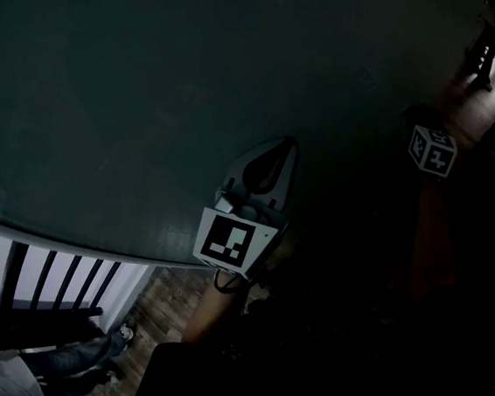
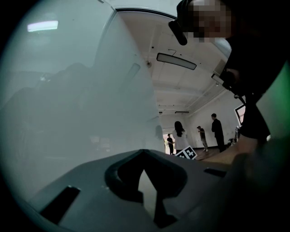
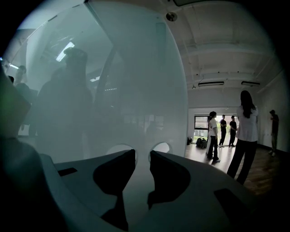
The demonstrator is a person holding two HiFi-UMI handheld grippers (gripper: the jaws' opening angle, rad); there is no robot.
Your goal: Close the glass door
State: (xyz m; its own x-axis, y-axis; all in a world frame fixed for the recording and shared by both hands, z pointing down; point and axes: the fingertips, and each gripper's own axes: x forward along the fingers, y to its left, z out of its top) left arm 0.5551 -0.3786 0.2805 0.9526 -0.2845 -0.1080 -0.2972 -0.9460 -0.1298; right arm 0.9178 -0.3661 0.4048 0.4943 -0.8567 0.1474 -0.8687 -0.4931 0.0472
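The frosted glass door point(image 1: 132, 99) fills most of the dim head view, and its panel stands close ahead in both gripper views as the glass door point(image 2: 81, 99) and the glass door point(image 3: 118, 90). My left gripper point(image 1: 271, 157) points its tip at the pane, jaws together with nothing held; in its own view the left gripper point(image 2: 144, 151) has its tips meeting. My right gripper point(image 3: 142, 155) faces the pane with a narrow gap between its jaws, and its tips mirror in the glass. Only its marker cube point(image 1: 431, 149) shows in the head view.
Several people point(image 3: 247, 131) stand on the wooden floor point(image 3: 267, 172) beyond the door's edge point(image 3: 183, 90), near a bright window. A dark railing point(image 1: 54, 283) and someone's shoes point(image 1: 117, 338) lie low at the left. The right gripper's marker cube point(image 2: 186, 153) shows past the left jaws.
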